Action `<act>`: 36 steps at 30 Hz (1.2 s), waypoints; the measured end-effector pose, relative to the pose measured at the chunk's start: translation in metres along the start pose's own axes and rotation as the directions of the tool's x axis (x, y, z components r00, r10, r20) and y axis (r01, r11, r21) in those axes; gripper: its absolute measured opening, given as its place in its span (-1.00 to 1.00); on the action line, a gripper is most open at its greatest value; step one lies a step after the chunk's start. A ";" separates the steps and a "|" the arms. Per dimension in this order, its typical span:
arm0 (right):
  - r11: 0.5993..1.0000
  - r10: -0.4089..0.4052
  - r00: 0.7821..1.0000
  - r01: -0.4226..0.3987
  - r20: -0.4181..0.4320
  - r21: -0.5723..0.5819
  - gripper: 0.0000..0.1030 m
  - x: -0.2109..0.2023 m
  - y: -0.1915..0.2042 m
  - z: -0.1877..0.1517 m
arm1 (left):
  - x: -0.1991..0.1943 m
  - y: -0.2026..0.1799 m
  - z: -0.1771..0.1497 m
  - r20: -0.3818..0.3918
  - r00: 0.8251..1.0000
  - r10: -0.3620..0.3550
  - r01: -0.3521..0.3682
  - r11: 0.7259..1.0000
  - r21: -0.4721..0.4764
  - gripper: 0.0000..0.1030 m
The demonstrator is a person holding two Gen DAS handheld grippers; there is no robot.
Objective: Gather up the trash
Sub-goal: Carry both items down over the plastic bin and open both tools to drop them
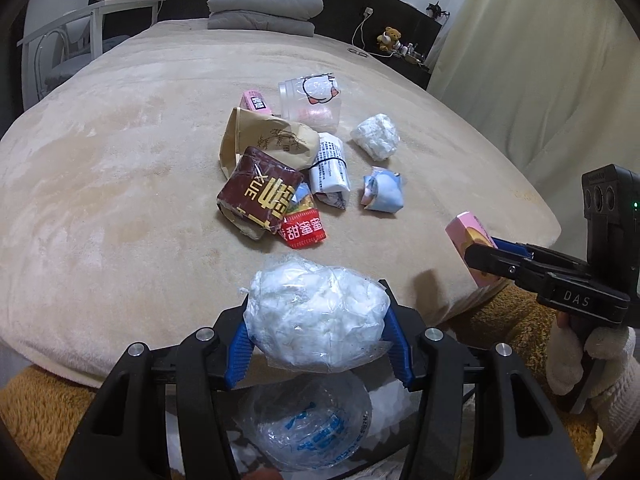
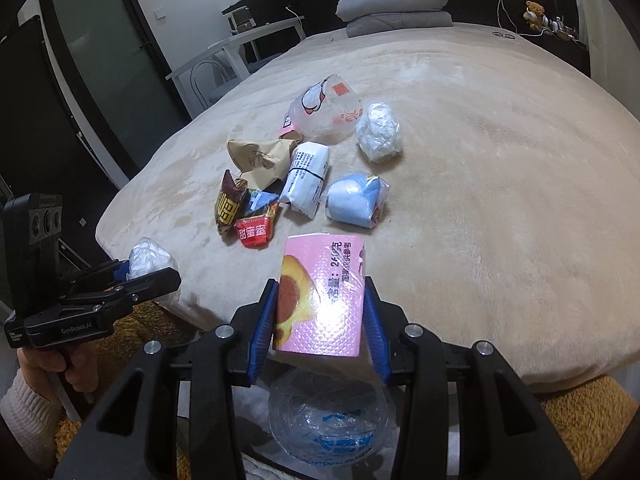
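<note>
A white plastic wad [image 1: 316,312] and pink carton [image 2: 320,304] were gripped by the left tongs [image 1: 318,332] and right tongs [image 2: 320,316]; several wrappers [image 1: 280,168] remained uncollected on the bed [image 1: 120,200].

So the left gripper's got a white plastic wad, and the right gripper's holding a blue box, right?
Not quite: the box in the right gripper is pink, not blue, as the right wrist view shows. The left gripper does hold a white plastic wad.

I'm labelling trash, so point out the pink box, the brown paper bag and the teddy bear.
pink box [image 2: 320,300], right wrist view, front face.
brown paper bag [image 1: 268,140], left wrist view, printed side.
teddy bear [image 1: 390,37], left wrist view, body.
</note>
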State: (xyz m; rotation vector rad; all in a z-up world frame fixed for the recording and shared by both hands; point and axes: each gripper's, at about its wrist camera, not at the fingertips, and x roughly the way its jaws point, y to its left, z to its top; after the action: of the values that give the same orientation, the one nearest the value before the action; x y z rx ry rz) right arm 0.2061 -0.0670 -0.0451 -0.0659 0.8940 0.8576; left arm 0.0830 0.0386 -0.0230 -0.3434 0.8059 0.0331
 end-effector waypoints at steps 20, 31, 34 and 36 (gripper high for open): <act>0.999 0.032 0.999 -0.032 0.006 0.007 -0.19 -0.062 0.025 -0.078 | -0.038 -0.069 -0.065 -0.012 0.995 -0.098 0.098 0.994 0.055 0.04; 0.997 0.062 0.992 -0.057 -0.109 0.047 -0.19 -0.018 0.018 -0.091 | 0.006 -0.052 -0.079 -0.132 0.988 -0.075 0.079 0.997 0.024 0.04; 0.996 0.066 0.986 -0.055 -0.156 0.068 -0.19 -0.001 0.013 -0.095 | 0.022 -0.046 -0.083 -0.183 0.981 -0.067 0.069 0.998 0.005 0.04; 0.995 0.066 0.980 -0.052 -0.188 0.082 -0.19 0.008 0.009 -0.098 | 0.031 -0.043 -0.084 -0.213 0.975 -0.066 0.067 0.998 -0.006 0.04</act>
State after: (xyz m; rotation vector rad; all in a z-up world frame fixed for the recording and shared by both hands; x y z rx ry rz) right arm 0.1384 -0.0932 -0.1117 -0.0554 1.1122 0.8815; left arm 0.0521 -0.0313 -0.0868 -0.3765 1.0068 -0.0681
